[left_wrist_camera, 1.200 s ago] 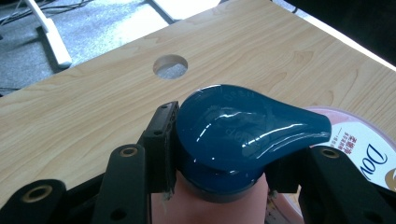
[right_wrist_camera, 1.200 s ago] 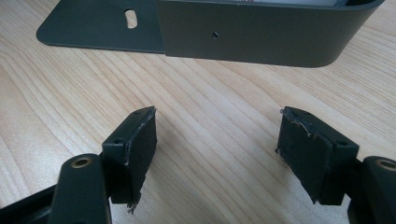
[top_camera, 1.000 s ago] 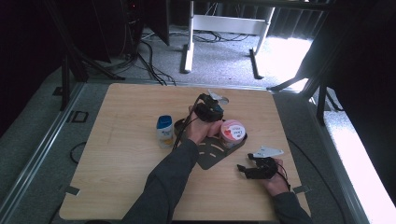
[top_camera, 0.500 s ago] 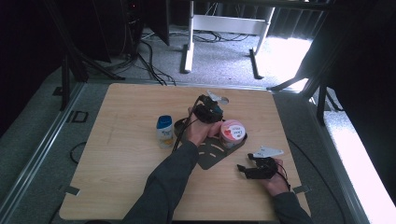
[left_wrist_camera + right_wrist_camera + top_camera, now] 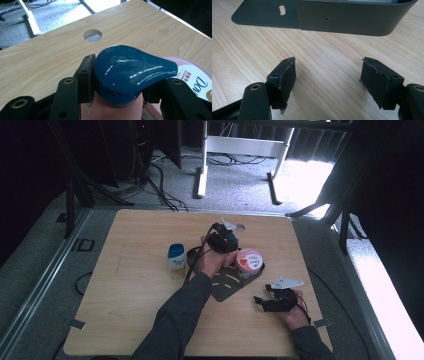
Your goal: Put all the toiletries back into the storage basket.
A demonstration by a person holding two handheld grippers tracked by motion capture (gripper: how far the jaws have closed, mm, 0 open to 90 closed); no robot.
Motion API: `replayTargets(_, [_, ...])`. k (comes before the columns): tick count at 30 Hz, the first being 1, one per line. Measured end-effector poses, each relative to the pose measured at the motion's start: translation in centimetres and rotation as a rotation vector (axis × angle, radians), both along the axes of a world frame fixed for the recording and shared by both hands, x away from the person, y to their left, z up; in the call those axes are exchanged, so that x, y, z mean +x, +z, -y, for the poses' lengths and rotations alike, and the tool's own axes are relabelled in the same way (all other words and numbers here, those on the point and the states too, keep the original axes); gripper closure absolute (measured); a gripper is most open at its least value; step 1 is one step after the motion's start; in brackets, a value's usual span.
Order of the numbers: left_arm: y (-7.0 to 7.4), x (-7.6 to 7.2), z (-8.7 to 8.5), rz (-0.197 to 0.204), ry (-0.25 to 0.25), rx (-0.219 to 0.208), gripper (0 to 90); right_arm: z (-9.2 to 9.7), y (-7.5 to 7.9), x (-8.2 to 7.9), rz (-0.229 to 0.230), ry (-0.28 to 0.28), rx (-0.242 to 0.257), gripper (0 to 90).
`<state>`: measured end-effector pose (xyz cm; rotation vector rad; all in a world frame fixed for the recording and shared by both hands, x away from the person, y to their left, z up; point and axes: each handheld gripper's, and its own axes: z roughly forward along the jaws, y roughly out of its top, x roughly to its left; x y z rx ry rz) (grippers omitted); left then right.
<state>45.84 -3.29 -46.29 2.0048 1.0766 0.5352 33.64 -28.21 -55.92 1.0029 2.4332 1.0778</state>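
Nothing has moved: left tool stays clamped on the blue-capped bottle, just beside the pink tub; right tool, jaws apart, rests on the bench.

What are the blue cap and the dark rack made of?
Blue cap: likely glossy moulded plastic, given its sharp highlights and raised lettering. Dark rack: probably matte painted sheet metal, being thin and bent with punched holes.
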Motion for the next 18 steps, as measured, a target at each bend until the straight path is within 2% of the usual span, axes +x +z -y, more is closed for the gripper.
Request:
replayTargets(6, [-0.02, -0.06, -0.19, -0.009, -0.013, -0.005, 50.3, -0.01, 0.00, -0.01, 0.000, 0.000, 0.000, 27.8])
replayTargets(9, [-0.03, -0.15, -0.16, -0.019, -0.023, -0.011, 41.6, -0.01, 0.00, 0.00, 0.001, 0.001, -0.002, 27.7])
replayTargets(11, [0.09, -0.31, -0.26, -0.023, -0.035, 0.000, 39.6, -0.02, 0.00, 0.01, 0.001, 0.002, -0.002, 27.5])
replayTargets(14, [0.05, -0.38, -0.57, -0.036, -0.040, -0.009, 38.1, -0.03, -0.01, 0.00, 0.001, 0.002, -0.001, 27.5])
replayTargets(18, [-0.24, -0.59, -0.90, -0.042, -0.042, -0.002, 35.9, -0.04, -0.01, 0.00, 0.001, 0.002, -0.001, 27.4])
